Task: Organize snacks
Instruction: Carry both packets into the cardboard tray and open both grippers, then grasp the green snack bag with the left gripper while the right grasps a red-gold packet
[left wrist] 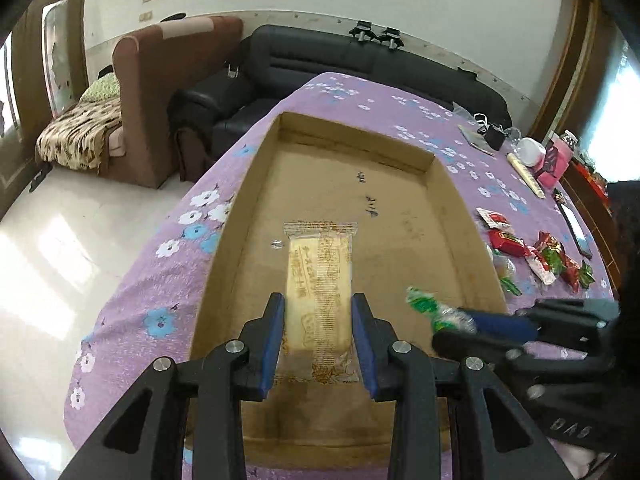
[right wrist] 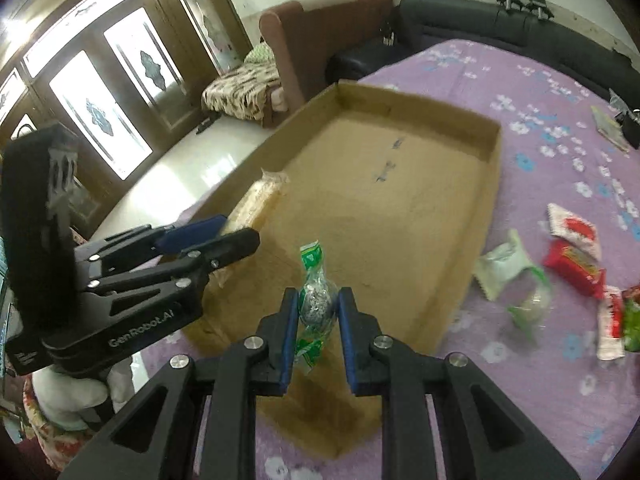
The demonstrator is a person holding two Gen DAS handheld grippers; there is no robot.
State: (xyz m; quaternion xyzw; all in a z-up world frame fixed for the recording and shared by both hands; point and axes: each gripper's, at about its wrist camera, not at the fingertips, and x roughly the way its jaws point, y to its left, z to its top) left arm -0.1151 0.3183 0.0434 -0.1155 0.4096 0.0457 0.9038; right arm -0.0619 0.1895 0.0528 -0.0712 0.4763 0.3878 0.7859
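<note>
A shallow cardboard box (left wrist: pixel 460 216) (right wrist: pixel 490 168) lies on the purple flowered cloth. My left gripper (left wrist: pixel 319 308) is shut on a long pale yellow wafer packet (left wrist: pixel 320 280), held over the box floor; from the right wrist view this gripper (right wrist: pixel 236 232) and its packet (right wrist: pixel 256 204) hang near the box's left wall. My right gripper (right wrist: pixel 319 298) is shut on a small green and silver wrapped candy (right wrist: pixel 316 300), above the box's near end. In the left wrist view the right gripper (left wrist: pixel 472 326) comes in from the right with that candy (left wrist: pixel 432 308).
Red, green and white snack packets (right wrist: pixel 576 264) (left wrist: pixel 540 252) lie loose on the cloth right of the box. A pink pack, a white cup and a phone (left wrist: pixel 576 228) sit further right. A black sofa (left wrist: pixel 360 60) and a brown armchair (left wrist: pixel 168 92) stand beyond the table.
</note>
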